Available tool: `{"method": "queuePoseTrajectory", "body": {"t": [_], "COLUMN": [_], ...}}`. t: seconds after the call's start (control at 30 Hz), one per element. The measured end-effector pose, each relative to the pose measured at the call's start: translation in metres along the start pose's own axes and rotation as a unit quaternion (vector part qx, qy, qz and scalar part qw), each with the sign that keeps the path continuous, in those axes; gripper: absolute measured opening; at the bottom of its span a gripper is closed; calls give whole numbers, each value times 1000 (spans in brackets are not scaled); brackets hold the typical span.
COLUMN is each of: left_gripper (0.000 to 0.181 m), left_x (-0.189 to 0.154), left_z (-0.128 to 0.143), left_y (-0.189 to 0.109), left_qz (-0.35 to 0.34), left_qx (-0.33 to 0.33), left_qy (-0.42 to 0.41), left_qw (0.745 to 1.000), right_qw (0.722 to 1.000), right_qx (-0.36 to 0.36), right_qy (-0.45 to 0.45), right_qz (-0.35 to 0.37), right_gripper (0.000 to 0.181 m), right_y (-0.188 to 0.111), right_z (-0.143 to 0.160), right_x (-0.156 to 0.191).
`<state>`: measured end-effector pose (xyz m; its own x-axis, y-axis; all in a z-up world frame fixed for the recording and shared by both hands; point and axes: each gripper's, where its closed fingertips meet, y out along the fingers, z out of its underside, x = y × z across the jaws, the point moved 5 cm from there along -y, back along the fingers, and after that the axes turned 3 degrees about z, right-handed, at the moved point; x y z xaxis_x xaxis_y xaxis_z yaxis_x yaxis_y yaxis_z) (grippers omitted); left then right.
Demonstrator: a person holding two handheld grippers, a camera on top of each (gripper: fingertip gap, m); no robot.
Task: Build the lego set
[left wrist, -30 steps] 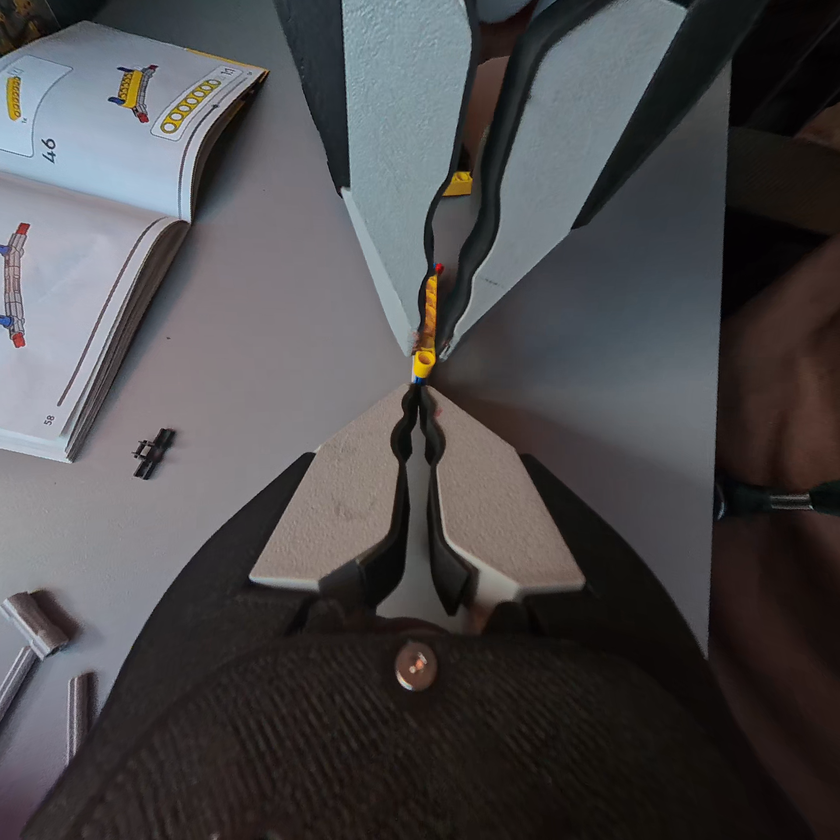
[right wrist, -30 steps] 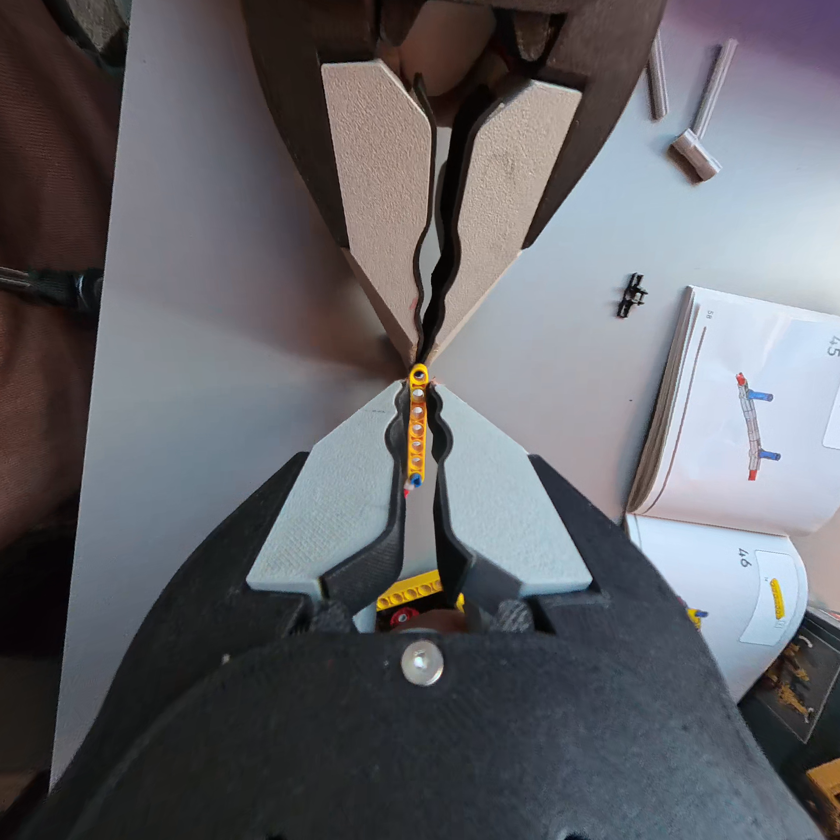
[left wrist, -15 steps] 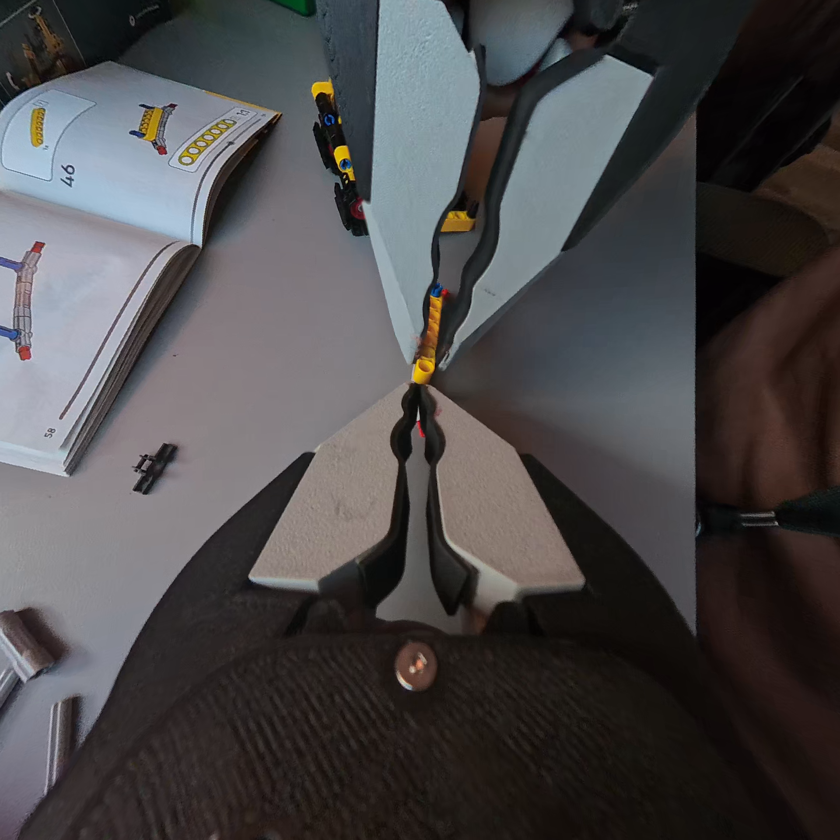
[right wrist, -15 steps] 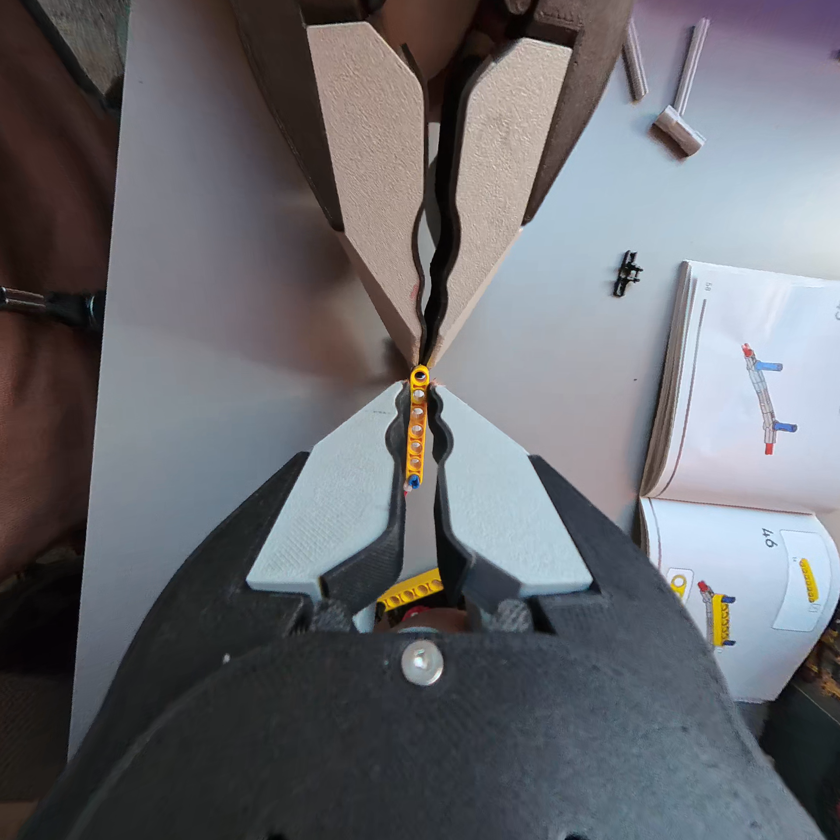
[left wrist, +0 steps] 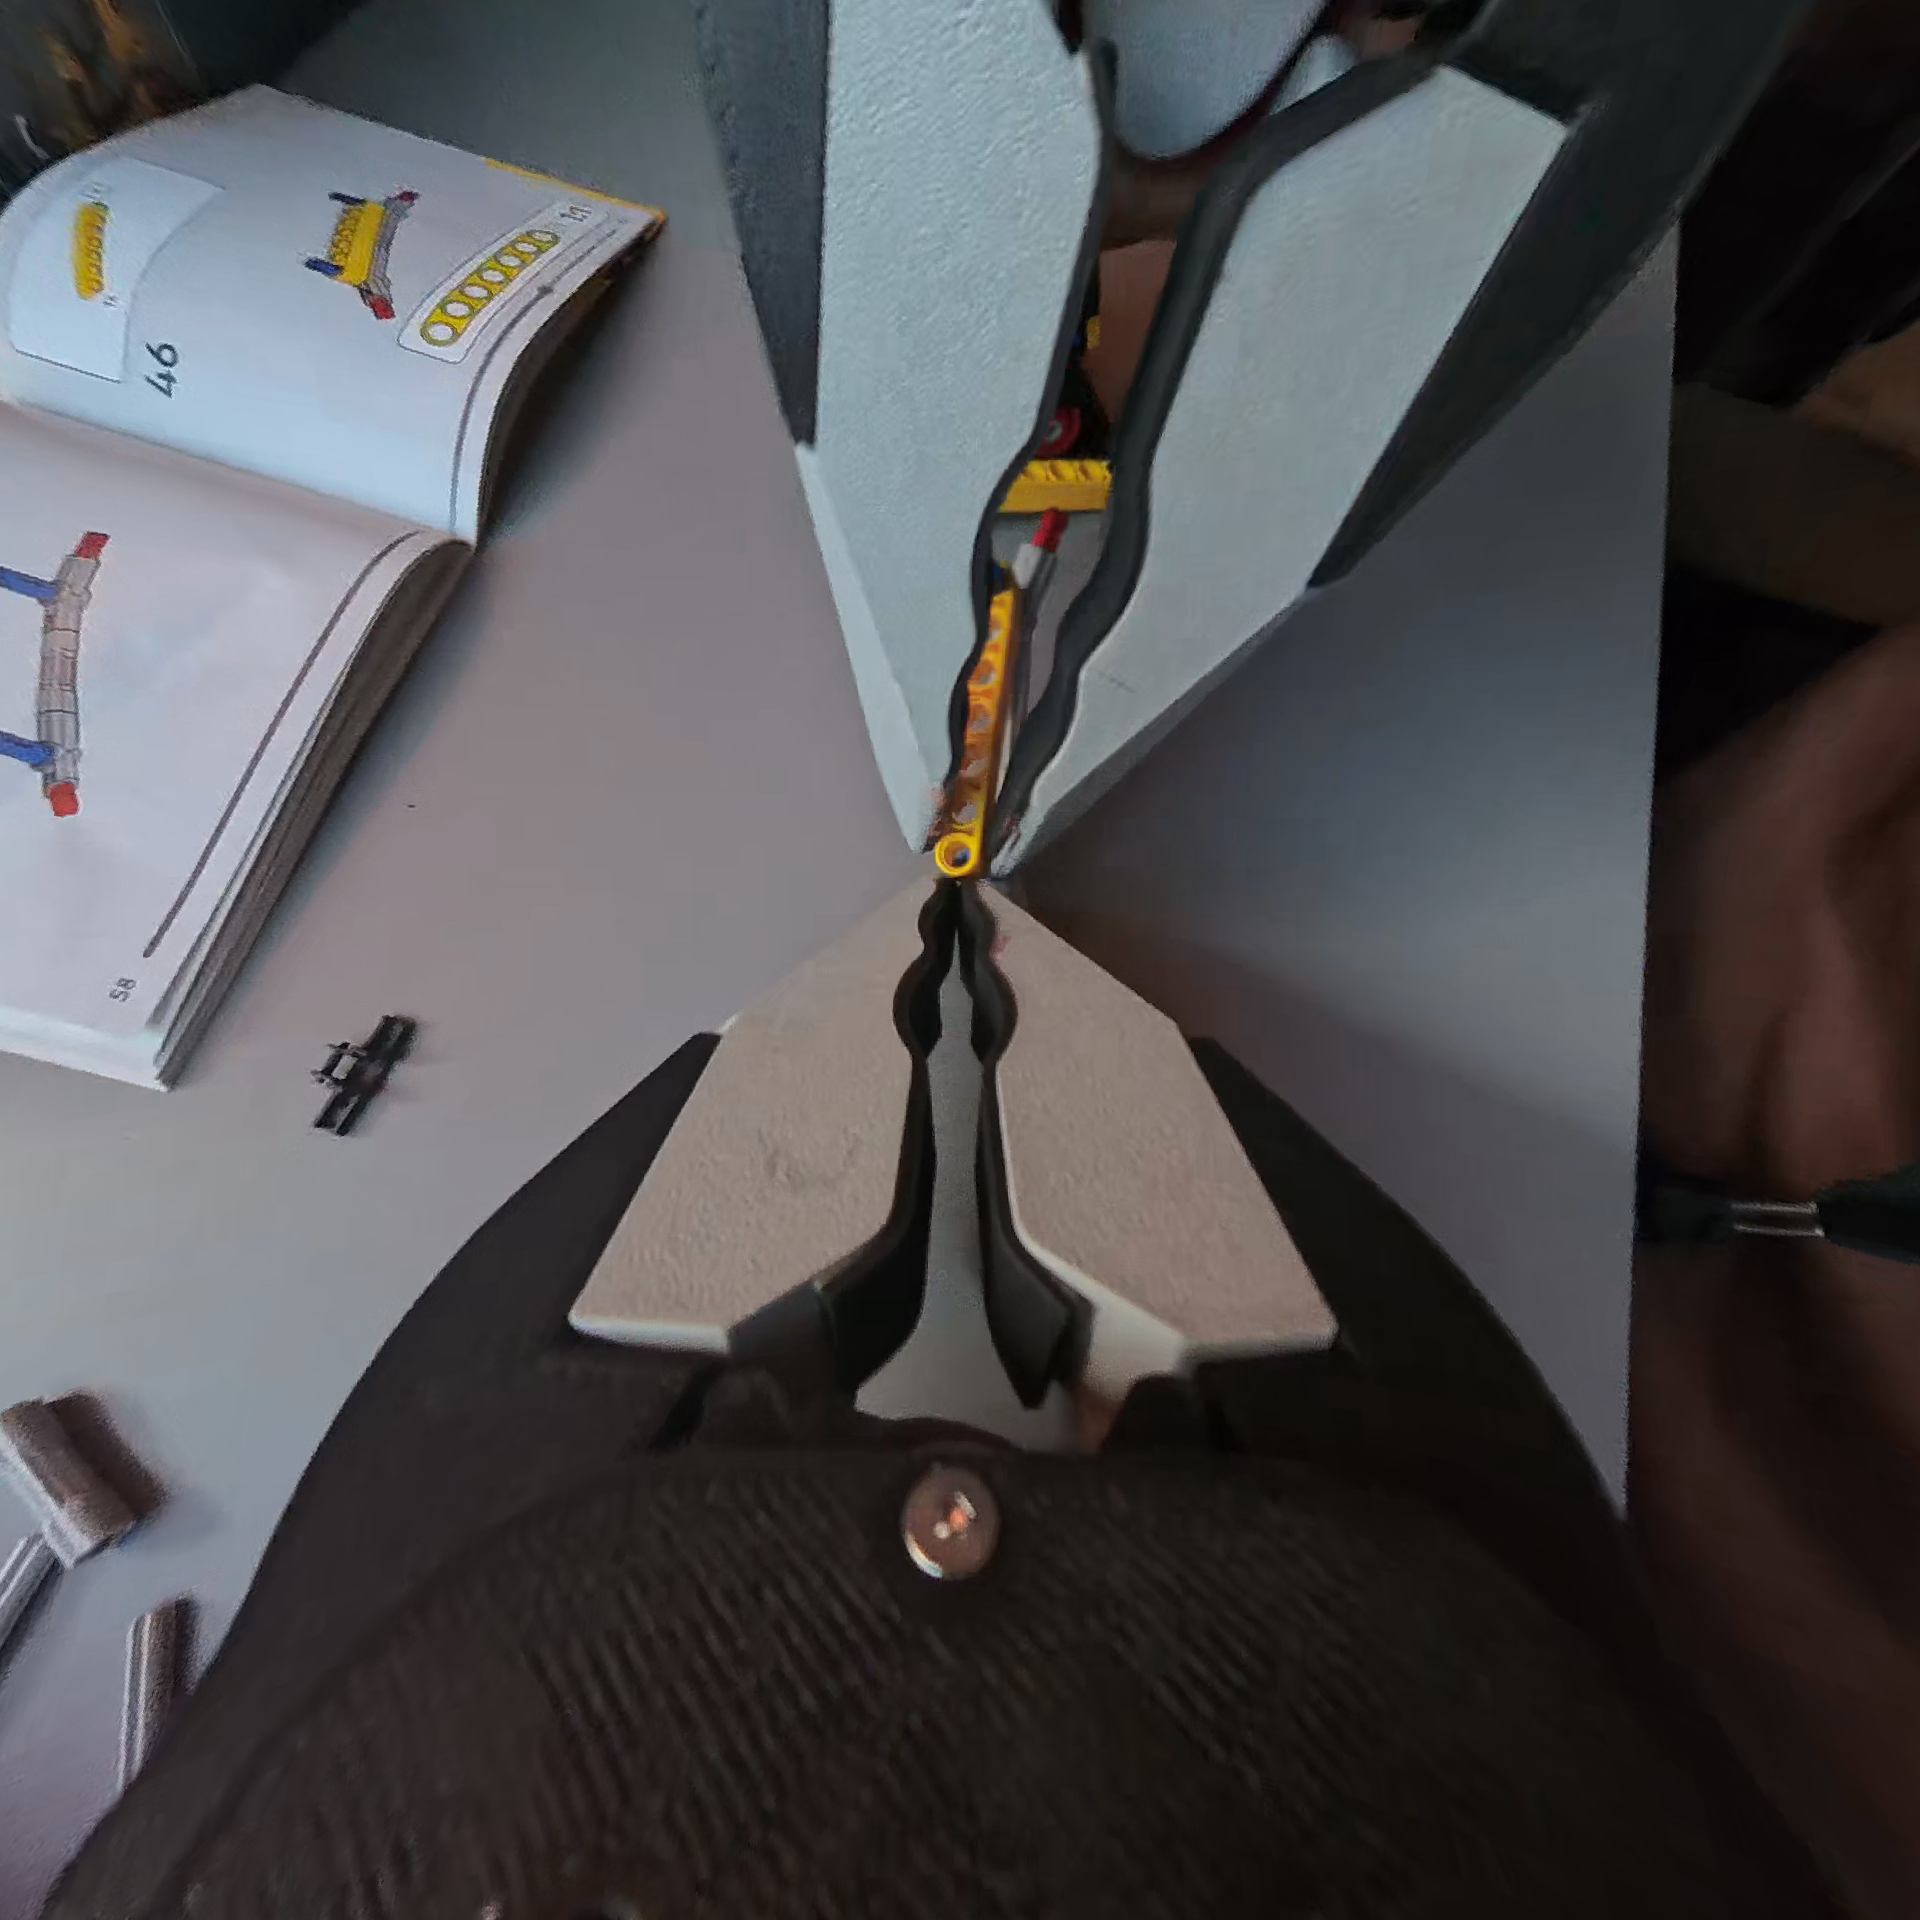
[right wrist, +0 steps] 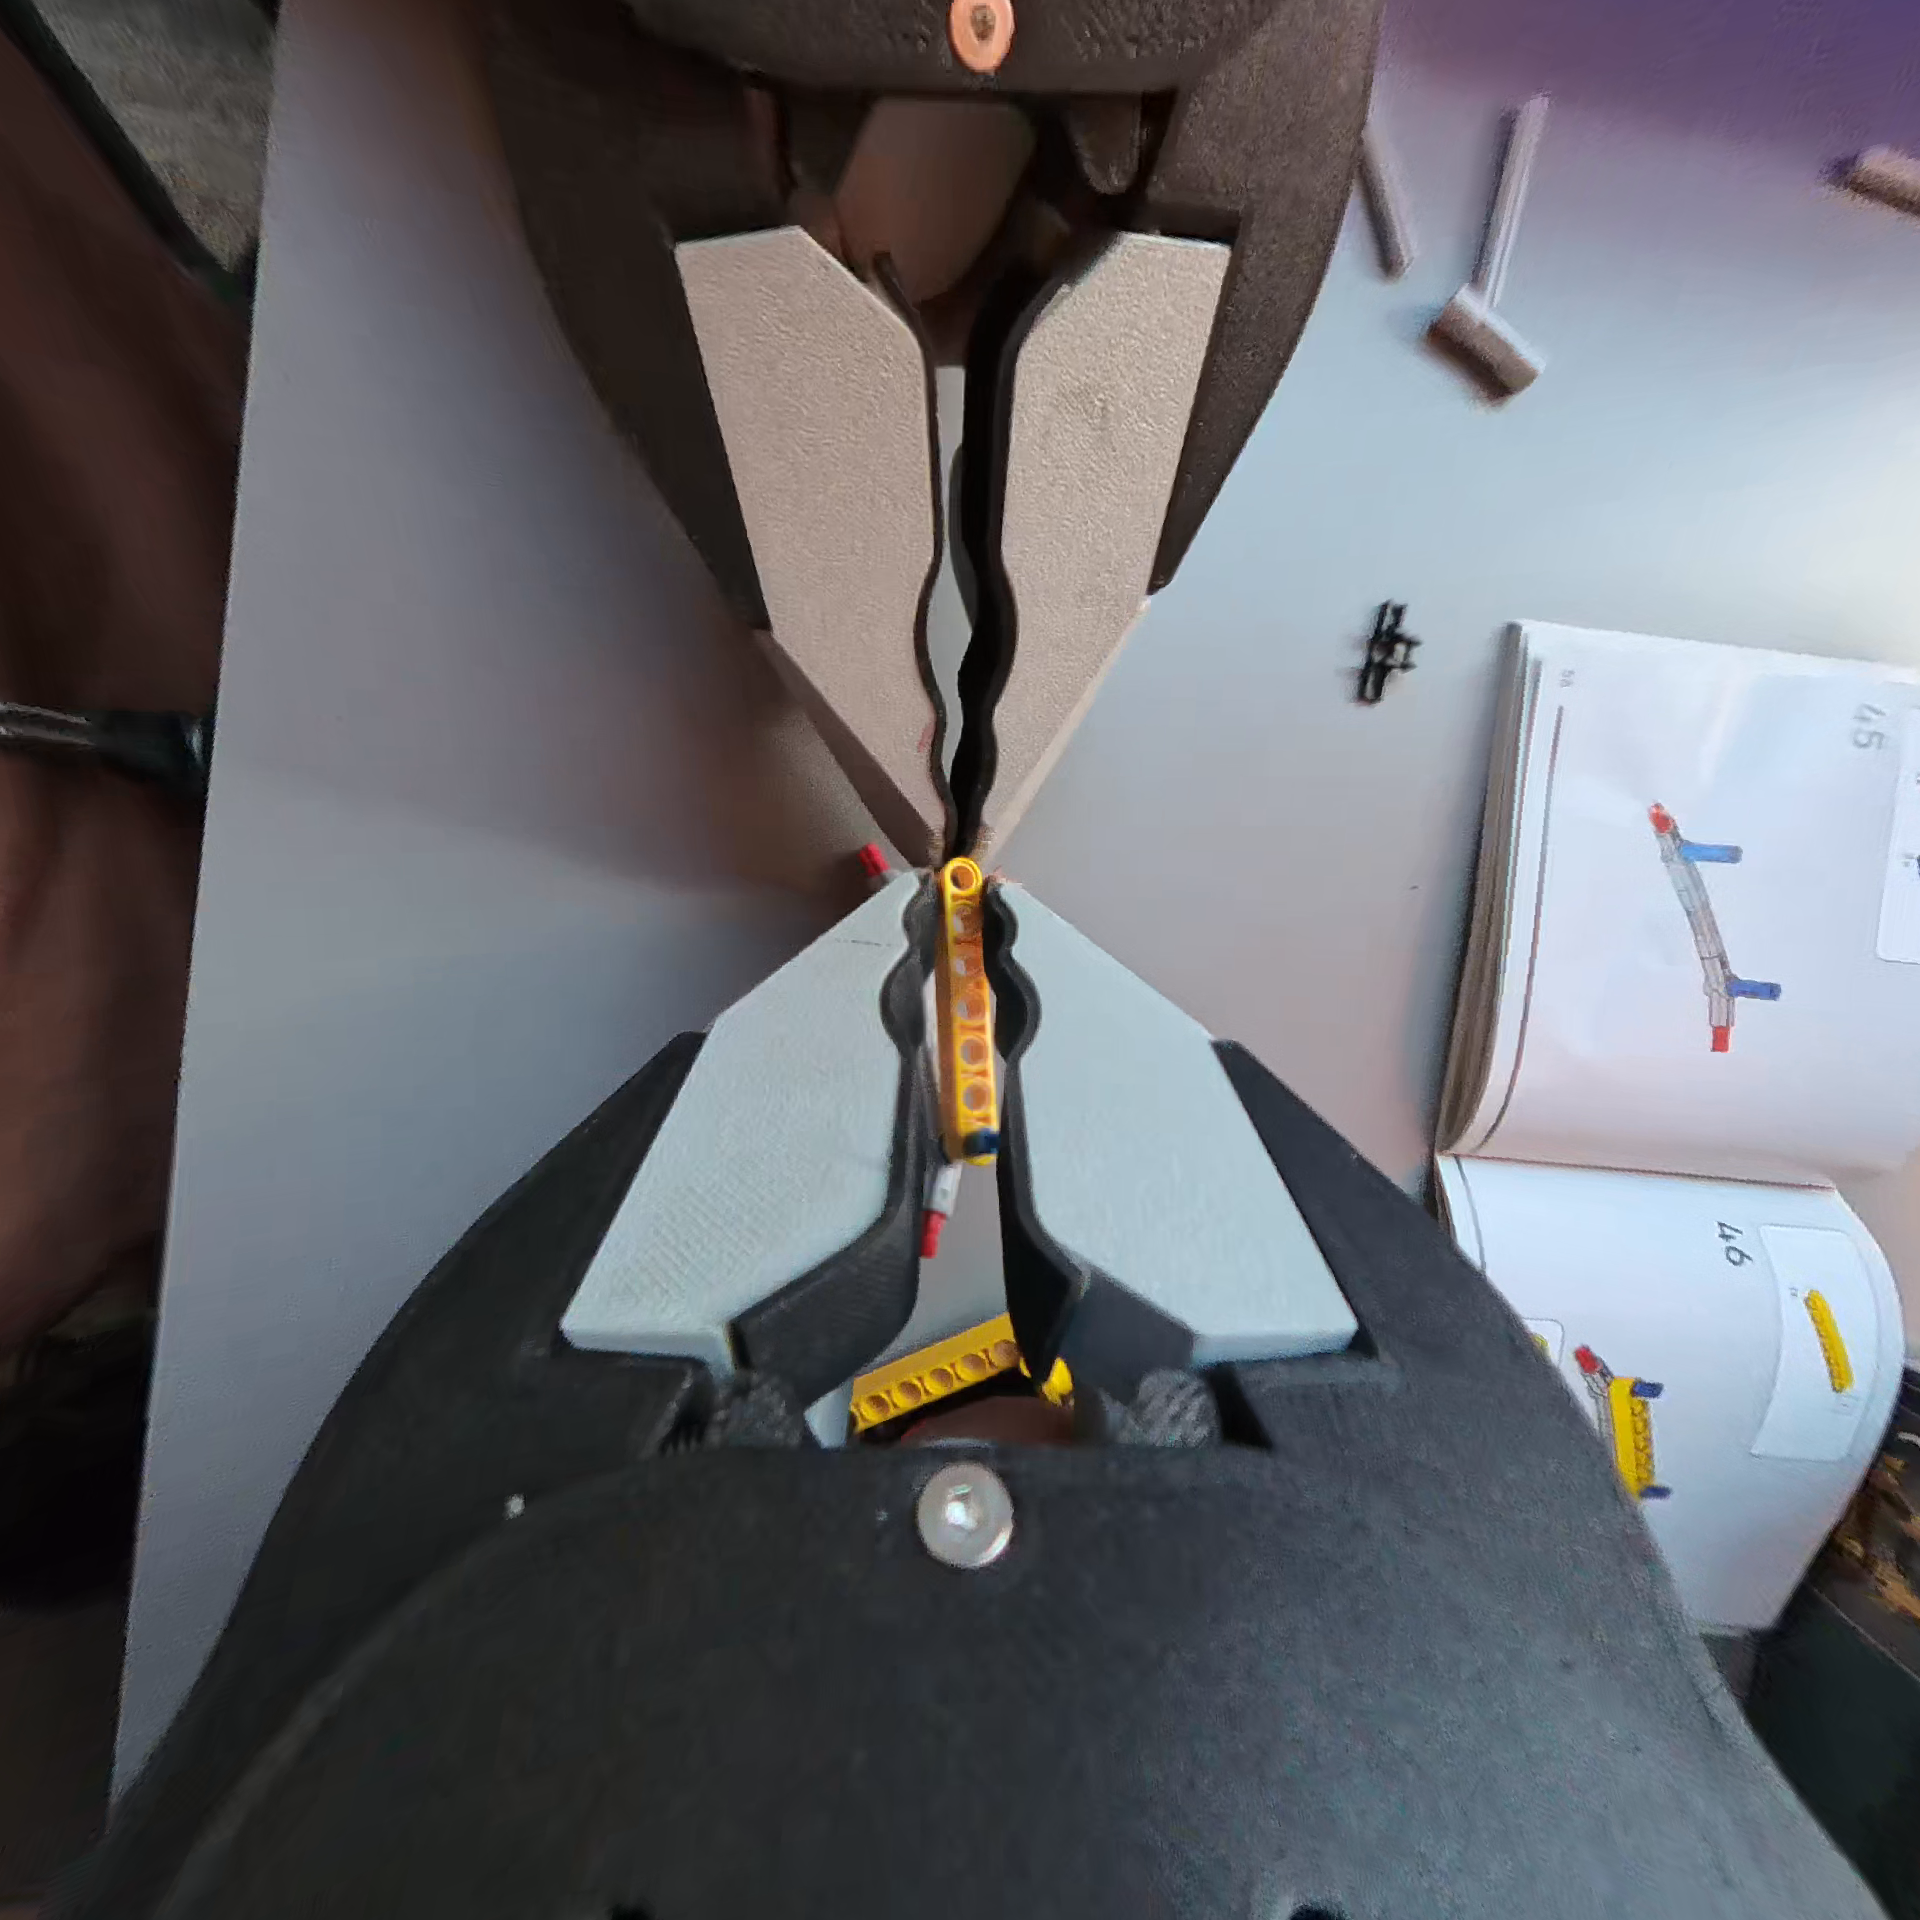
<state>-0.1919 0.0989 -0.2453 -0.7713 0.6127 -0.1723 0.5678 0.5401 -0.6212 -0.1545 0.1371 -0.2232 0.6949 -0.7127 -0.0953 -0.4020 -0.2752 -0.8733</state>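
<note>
Clamped on a yellow beam [right wrist: 968,1023] with a row of round holes: right gripper [right wrist: 966,894], fingers pinching the beam lengthwise, 1 end hole poking just past the tips. Held above the grey table [right wrist: 468,831], well apart from the open instruction booklet [right wrist: 1714,935].

Clenched tip to tip: left gripper [left wrist: 956,904], only a thin dark slit between the pads, nothing seen inside it. Nose to nose with the right gripper [left wrist: 961,847], tips touching the beam's free end [left wrist: 985,717].

Seen only from the right wrist:
- the beam's broad face with its holes
- a blue pin at its near end
- a small red tip [right wrist: 871,860] jutting out beside the left gripper [right wrist: 961,847], on the side away from the booklet

Seen from both wrists:
- a pale, red-ended piece [right wrist: 940,1210] alongside the beam
- a 2nd yellow beam [right wrist: 935,1377] deep behind the right gripper's fingers, only a sliver [left wrist: 1060,486] of it from the left wrist

Clearer from the left wrist:
- both open pages of the booklet [left wrist: 260,520]
- a small black piece [left wrist: 364,1070] on the table [left wrist: 623,831] just beside the booklet's corner
- grey rods [left wrist: 73,1465] farther from the booklet than that piece, blurred

Same black piece [right wrist: 1387,649] and rods [right wrist: 1486,343] smaller from the right wrist.
</note>
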Motion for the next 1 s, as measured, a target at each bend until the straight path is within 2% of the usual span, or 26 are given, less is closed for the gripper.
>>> {"method": "queuePoseTrajectory", "body": {"t": [0.03,0.17,0.3,0.53,0.93,1.0], "left_gripper": [0,0,0,0,0,0], "left_x": [0,3,3,-13,-17,-15], "left_z": [0,1,3,5,-3,-4], "left_y": [-2,-9,-15,3,10,8], "left_qz": [14,27,11,6,-5,-5], "left_qx": [-5,-25,-34,15,5,-2], "left_qy": [-8,-29,-26,15,37,24], "left_qw": [1000,999,999,1000,999,1000], "right_qw": [1000,1000,998,993,989,987], "right_qx": [-7,-18,-47,-91,-121,-128], "right_qy": [4,9,38,65,66,79], "right_qz": [-3,0,17,45,59,59], "right_gripper": [5,5,5,5,5,14], "right_y": [-2,-5,-4,-4,-5,-6], "right_z": [-1,2,11,17,22,25], "right_x": [1,7,13,19,23,22]}}
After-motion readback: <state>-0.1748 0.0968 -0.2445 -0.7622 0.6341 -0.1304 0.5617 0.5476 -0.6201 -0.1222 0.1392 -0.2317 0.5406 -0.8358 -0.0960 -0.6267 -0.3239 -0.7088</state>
